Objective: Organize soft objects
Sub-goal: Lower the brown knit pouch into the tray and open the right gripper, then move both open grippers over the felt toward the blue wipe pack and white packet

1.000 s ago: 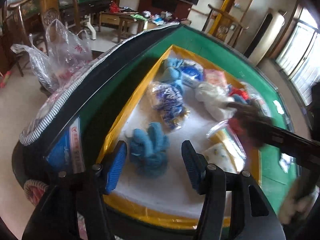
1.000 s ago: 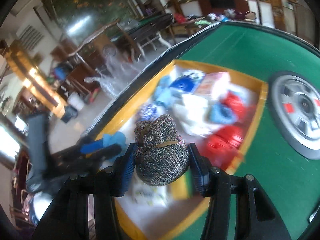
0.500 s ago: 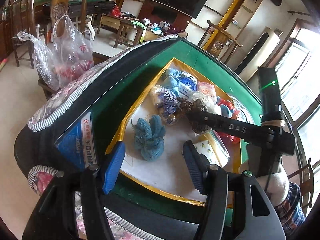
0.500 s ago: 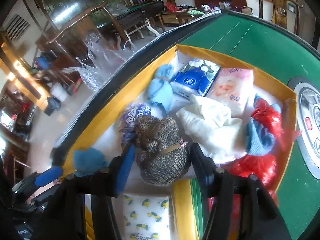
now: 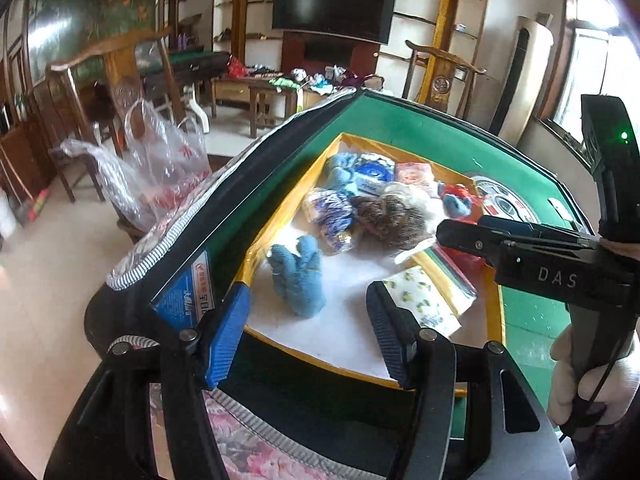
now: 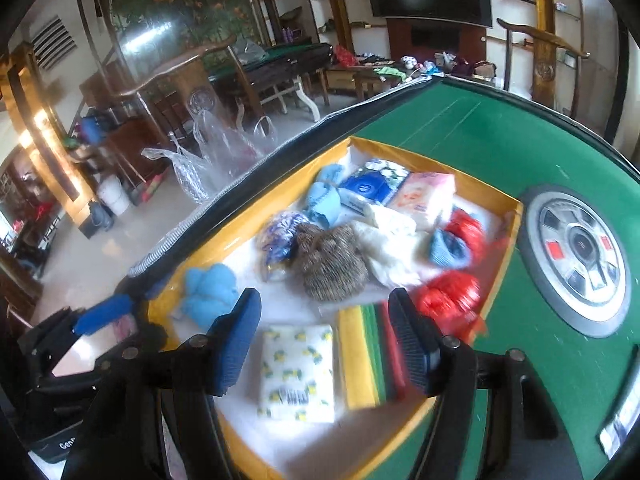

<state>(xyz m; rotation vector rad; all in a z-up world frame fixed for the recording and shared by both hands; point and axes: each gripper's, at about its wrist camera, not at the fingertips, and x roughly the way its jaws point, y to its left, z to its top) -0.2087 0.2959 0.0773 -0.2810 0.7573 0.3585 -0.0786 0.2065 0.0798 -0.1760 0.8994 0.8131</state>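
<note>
Right wrist view: your right hand-held gripper (image 6: 324, 340) stands spread and empty above the near end of the tray (image 6: 432, 158), its jaws framing the lemon-print pack (image 6: 298, 372) and the striped cloths (image 6: 366, 356). The brown knit bundle (image 6: 332, 264) lies in the tray's middle, touching the blue-patterned bag (image 6: 276, 240) and the white cloth (image 6: 388, 248). Judged from this, a placement is complete and you are between picks. Left wrist view: your left hand-held gripper (image 5: 308, 332) is likewise spread, holding nothing, over the tray's near edge, with the blue glove (image 5: 298, 276) just beyond its jaws. The next move probably calls for lowering one gripper onto a loose piece, the glove being nearest; close gently, since such fabric squashes and slips. Red bags (image 6: 452, 296) crowd the tray's right wall, tissue packs (image 6: 424, 196) the far corner. The tray rests on a green felt worktop (image 6: 460, 128) with a round centre plate (image 6: 576, 256). Beyond: wooden chairs (image 5: 108, 76), a plastic bag (image 5: 160, 164) and a wall television (image 5: 332, 8).
</note>
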